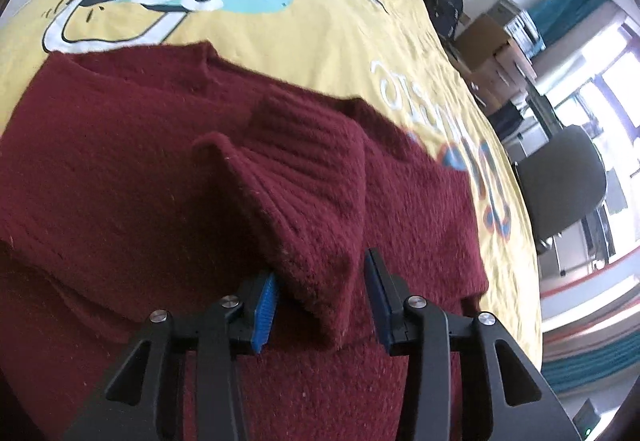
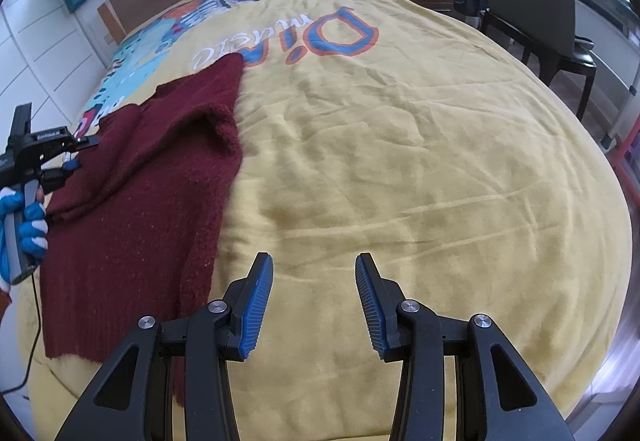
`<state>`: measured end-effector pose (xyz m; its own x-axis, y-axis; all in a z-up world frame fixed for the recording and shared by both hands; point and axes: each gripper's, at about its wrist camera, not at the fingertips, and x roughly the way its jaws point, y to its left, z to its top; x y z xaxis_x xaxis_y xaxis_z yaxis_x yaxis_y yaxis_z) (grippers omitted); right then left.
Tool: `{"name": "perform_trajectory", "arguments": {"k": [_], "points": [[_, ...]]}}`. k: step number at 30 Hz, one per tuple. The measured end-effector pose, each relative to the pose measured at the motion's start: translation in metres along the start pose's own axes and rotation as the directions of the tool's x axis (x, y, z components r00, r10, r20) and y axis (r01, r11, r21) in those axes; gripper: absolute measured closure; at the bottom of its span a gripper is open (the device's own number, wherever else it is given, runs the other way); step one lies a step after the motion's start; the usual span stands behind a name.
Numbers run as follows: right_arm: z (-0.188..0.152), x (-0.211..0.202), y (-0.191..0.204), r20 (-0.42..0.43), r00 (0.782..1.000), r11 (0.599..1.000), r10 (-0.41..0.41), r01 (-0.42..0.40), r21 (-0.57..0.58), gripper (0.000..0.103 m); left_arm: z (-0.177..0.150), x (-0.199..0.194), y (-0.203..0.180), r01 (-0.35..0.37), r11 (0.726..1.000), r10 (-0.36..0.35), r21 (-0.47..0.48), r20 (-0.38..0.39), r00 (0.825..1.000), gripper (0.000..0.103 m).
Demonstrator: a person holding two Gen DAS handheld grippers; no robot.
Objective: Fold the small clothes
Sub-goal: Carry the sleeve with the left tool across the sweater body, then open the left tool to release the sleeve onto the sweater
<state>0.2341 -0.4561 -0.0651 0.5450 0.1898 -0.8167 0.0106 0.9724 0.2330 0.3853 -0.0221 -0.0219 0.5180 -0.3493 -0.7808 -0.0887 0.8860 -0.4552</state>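
So the dark red sweater (image 2: 136, 177) is lying on the yellow bedspread (image 2: 400, 161), off to the left side of the bed, with one sleeve already flopped over the body. The left gripper (image 1: 320, 305) has the ribbed cuff (image 1: 304, 177) sitting between its blue pads (image 1: 264, 305), but the jaws look spread, with the left pad touching the knit and the right one clear of it, so I wouldn't call it a real pinch. The right gripper (image 2: 314, 305) hangs over bare bedspread just beside the sweater's hem, jaws wide apart and empty. This thing looks like chunky knit: soft, floppy, a bit heavy, not slippery at all, and it'll probably stretch if you drag it. I'd grab thick edges like the cuff, hem or shoulder seam.
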Motion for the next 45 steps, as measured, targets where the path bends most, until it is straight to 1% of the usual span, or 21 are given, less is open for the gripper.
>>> {"name": "perform_trajectory", "arguments": {"k": [1,2,3,9,12,13,15,17,19,21,22,23,24,26,29,31,34,38,40,43,45], "points": [[0.000,0.001,0.000,-0.001,1.000,1.000,0.000,0.000,-0.001,0.058,0.003,0.000,-0.001,0.008,1.000,-0.008,-0.002,0.003,1.000,0.070],[0.000,0.002,0.000,-0.002,1.000,1.000,0.001,-0.001,-0.001,0.058,0.004,0.001,-0.002,0.023,1.000,-0.023,-0.004,0.005,1.000,0.086],[0.000,0.002,0.000,-0.002,1.000,1.000,0.002,-0.002,0.000,0.058,0.005,0.003,-0.005,0.039,0.999,-0.039,-0.001,-0.006,0.999,0.094],[0.000,0.003,-0.002,-0.003,1.000,1.000,0.006,-0.005,0.005,0.058,-0.004,0.012,-0.027,0.060,0.997,-0.058,0.055,-0.038,0.998,0.094],[-0.001,0.004,-0.003,-0.002,1.000,1.000,0.008,-0.008,0.011,0.058,-0.013,0.024,-0.044,0.056,0.992,-0.047,0.115,-0.080,0.996,0.094],[-0.001,0.005,-0.003,-0.003,1.000,1.000,0.009,-0.009,0.011,0.058,-0.018,0.028,-0.051,0.042,0.989,-0.029,0.141,-0.092,0.995,0.093],[-0.001,0.005,-0.003,-0.004,1.000,1.000,0.010,-0.010,0.009,0.058,-0.025,0.035,-0.062,0.050,0.984,-0.030,0.174,-0.117,0.993,0.079],[-0.001,0.005,-0.003,-0.003,1.000,1.000,0.010,-0.010,0.011,0.058,-0.032,0.038,-0.070,0.072,0.978,-0.046,0.194,-0.135,0.990,0.069],[-0.001,0.005,-0.004,0.000,1.000,1.000,0.009,-0.009,0.014,0.058,-0.034,0.039,-0.079,0.100,0.971,-0.070,0.215,-0.141,0.987,0.069],[0.000,0.005,-0.006,0.003,1.000,1.000,0.008,-0.008,0.019,0.058,-0.034,0.034,-0.082,0.107,0.965,-0.078,0.238,-0.125,0.989,0.069],[0.000,0.005,-0.007,0.003,1.000,1.000,0.007,-0.007,0.021,0.058,-0.033,0.031,-0.083,0.095,0.964,-0.070,0.248,-0.109,0.992,0.069],[0.000,0.006,-0.008,0.005,1.000,1.000,0.006,-0.006,0.023,0.058,-0.030,0.029,-0.081,0.061,0.964,-0.041,0.258,-0.081,0.996,0.069],[0.000,0.005,-0.009,0.005,1.000,1.000,0.006,-0.006,0.023,0.058,-0.028,0.029,-0.078,0.037,0.965,-0.021,0.261,-0.066,0.998,0.069],[0.000,0.006,-0.010,0.005,1.000,1.000,0.004,-0.004,0.025,0.058,-0.024,0.031,-0.071,-0.038,0.964,0.045,0.264,-0.020,0.999,0.069],[0.000,0.007,-0.010,0.002,1.000,1.000,0.003,-0.003,0.026,0.058,-0.024,0.039,-0.056,-0.157,0.955,0.155,0.252,0.029,0.988,0.069],[-0.001,0.007,-0.009,0.002,1.000,1.000,0.003,-0.003,0.024,0.058,-0.031,0.048,-0.047,-0.201,0.944,0.202,0.262,0.023,0.979,0.069],[-0.001,0.007,-0.007,0.002,1.000,1.000,0.005,-0.005,0.017,0.058,-0.046,0.056,-0.049,-0.221,0.931,0.222,0.292,0.028,0.975,0.069],[-0.002,0.004,-0.003,0.006,1.000,1.000,0.017,-0.017,0.016,0.058,-0.053,0.052,-0.057,-0.167,0.936,0.172,0.310,0.013,0.985,0.069],[-0.002,0.002,-0.001,0.010,1.000,1.000,0.018,-0.018,0.014,0.058,-0.053,0.047,-0.060,-0.160,0.937,0.160,0.311,0.024,0.987,0.069],[-0.001,-0.004,0.001,0.023,1.000,1.000,0.020,-0.020,0.012,0.058,-0.052,0.031,-0.056,-0.173,0.934,0.168,0.313,0.044,0.985,0.069],[-0.002,-0.009,0.001,0.031,0.999,1.000,0.017,-0.018,0.015,0.057,-0.054,0.021,-0.053,-0.194,0.925,0.185,0.326,0.057,0.981,0.069]]}}
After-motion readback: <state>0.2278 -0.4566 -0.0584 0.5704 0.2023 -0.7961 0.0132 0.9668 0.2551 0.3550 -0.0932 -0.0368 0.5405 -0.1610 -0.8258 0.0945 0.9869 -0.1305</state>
